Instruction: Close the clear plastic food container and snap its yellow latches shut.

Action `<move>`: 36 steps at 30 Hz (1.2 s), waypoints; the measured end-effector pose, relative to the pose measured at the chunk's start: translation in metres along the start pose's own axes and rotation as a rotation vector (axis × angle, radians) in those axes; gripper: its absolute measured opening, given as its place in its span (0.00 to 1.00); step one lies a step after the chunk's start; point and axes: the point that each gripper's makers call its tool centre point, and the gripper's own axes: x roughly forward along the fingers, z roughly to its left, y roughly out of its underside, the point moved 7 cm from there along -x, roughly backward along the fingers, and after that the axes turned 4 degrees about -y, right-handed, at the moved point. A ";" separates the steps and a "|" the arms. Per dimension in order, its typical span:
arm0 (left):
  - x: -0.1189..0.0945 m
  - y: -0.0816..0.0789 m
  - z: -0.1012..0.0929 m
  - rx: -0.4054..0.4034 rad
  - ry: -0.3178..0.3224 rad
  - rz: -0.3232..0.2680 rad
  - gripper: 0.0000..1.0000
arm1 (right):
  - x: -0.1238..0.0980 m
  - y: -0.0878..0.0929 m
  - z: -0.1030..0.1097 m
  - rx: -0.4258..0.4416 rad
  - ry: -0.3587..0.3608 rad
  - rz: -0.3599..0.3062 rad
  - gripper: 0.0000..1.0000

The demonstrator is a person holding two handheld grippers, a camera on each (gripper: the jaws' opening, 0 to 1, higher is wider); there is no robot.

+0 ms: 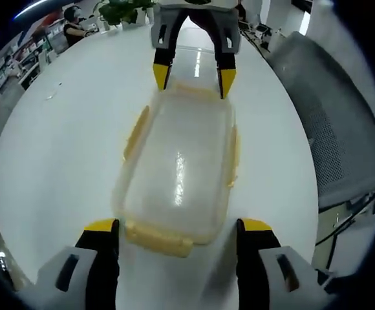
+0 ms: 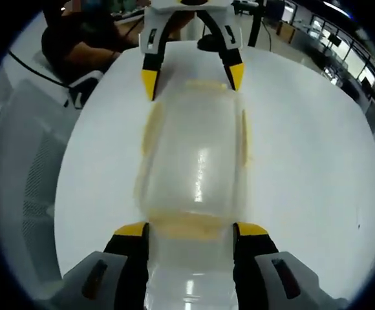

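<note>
A clear plastic food container lies lengthwise on the white round table, its lid resting on top. Yellow latches stick out along its sides, and another yellow latch hangs at the near end. My left gripper is open, its jaws spread wider than that near end. My right gripper faces it from the far end, open, with its yellow tips at the container's far corners. In the right gripper view, the container runs between the right gripper and the left gripper.
A grey mesh chair stands by the table's edge, seen also as the chair in the right gripper view. A potted plant sits at the table's far side. A person in dark clothes sits beyond the table.
</note>
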 end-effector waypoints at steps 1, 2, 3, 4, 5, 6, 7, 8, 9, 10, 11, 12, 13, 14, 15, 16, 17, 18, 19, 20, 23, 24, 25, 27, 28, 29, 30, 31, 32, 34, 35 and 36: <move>0.000 0.000 0.000 0.002 0.001 -0.001 0.73 | 0.000 0.000 -0.001 0.014 0.006 -0.002 0.49; 0.000 0.001 0.000 -0.003 -0.003 0.003 0.73 | 0.001 -0.001 -0.001 0.011 0.006 0.001 0.49; 0.000 0.001 -0.001 -0.004 -0.003 0.001 0.73 | 0.001 -0.001 -0.001 0.008 0.009 0.003 0.48; 0.000 0.001 -0.001 -0.005 -0.003 0.000 0.72 | 0.001 -0.001 0.000 0.006 0.011 0.005 0.48; 0.000 0.001 -0.001 -0.008 -0.004 0.001 0.72 | 0.000 0.000 0.000 0.002 0.014 0.009 0.46; 0.000 0.002 -0.001 -0.012 -0.006 0.003 0.70 | 0.000 0.001 -0.001 -0.003 0.018 0.014 0.41; -0.001 0.003 -0.001 -0.014 -0.007 0.003 0.69 | 0.000 0.001 -0.002 -0.009 0.022 0.016 0.40; -0.002 0.003 -0.001 -0.014 -0.007 0.003 0.67 | -0.001 0.001 -0.001 -0.006 0.021 0.013 0.40; -0.002 0.003 -0.002 -0.015 -0.007 0.002 0.66 | -0.003 0.001 -0.002 -0.008 0.021 0.014 0.39; -0.003 0.003 -0.002 -0.015 -0.007 0.002 0.65 | -0.002 0.001 -0.002 -0.014 0.020 0.015 0.39; -0.003 0.003 -0.002 -0.015 -0.007 0.003 0.64 | -0.002 0.001 -0.001 -0.017 0.019 0.015 0.39; -0.003 0.004 -0.002 -0.015 -0.007 0.005 0.63 | -0.003 0.000 -0.001 -0.018 0.019 0.015 0.39; -0.004 0.004 -0.002 -0.014 -0.007 0.006 0.62 | -0.002 0.000 -0.001 -0.023 0.017 0.016 0.39; -0.004 0.005 -0.002 -0.013 -0.006 0.005 0.62 | -0.002 0.000 -0.001 -0.023 0.017 0.015 0.39; -0.004 0.005 -0.002 -0.011 -0.006 0.006 0.61 | -0.002 0.000 -0.001 -0.022 0.016 0.013 0.39; -0.005 0.005 -0.002 -0.011 -0.006 0.006 0.59 | -0.003 0.000 -0.001 -0.020 0.015 0.010 0.39; -0.006 0.006 -0.002 -0.009 -0.006 0.007 0.57 | -0.003 0.000 -0.001 -0.021 0.014 0.008 0.39; -0.006 0.006 -0.003 -0.006 -0.006 0.008 0.56 | -0.003 0.000 -0.001 -0.021 0.015 0.008 0.39; -0.006 0.006 -0.003 -0.006 -0.007 0.005 0.56 | -0.002 0.000 -0.001 -0.022 0.015 0.008 0.39; -0.006 0.006 -0.004 -0.007 -0.007 0.006 0.56 | -0.002 0.000 -0.001 -0.023 0.015 0.009 0.39; -0.006 0.006 -0.003 -0.003 -0.004 0.017 0.56 | -0.002 0.000 -0.001 -0.024 0.011 0.005 0.39; -0.006 0.006 -0.003 0.000 -0.002 0.018 0.56 | -0.002 0.000 -0.001 -0.022 0.010 0.003 0.39; -0.006 0.006 -0.003 0.008 0.002 0.020 0.56 | -0.002 0.000 -0.001 -0.024 0.009 0.002 0.39; -0.007 0.007 -0.003 0.016 0.007 0.019 0.55 | -0.001 0.000 -0.001 -0.026 0.007 0.002 0.39; -0.007 0.007 -0.004 0.021 0.010 0.018 0.55 | -0.001 0.001 -0.001 -0.025 0.006 0.000 0.39; -0.007 0.008 -0.005 0.033 0.016 0.015 0.54 | -0.001 0.001 0.000 -0.027 0.005 0.000 0.39; -0.008 0.008 -0.005 0.031 0.014 0.012 0.54 | -0.001 0.001 -0.001 -0.027 0.003 -0.002 0.39; -0.008 0.008 -0.005 0.031 0.015 0.011 0.53 | -0.001 0.001 -0.001 -0.027 0.003 -0.002 0.39; -0.008 0.009 -0.005 0.045 0.020 0.011 0.52 | -0.001 0.001 0.000 -0.028 0.001 -0.004 0.39; -0.008 0.009 -0.005 0.043 0.018 0.010 0.52 | -0.001 0.002 -0.001 -0.029 -0.003 -0.009 0.39; -0.008 0.009 -0.005 0.044 0.017 0.011 0.52 | -0.002 0.002 -0.001 -0.030 -0.004 -0.009 0.39; -0.007 0.009 -0.004 0.044 0.018 0.013 0.52 | -0.002 0.002 -0.001 -0.030 -0.004 -0.008 0.39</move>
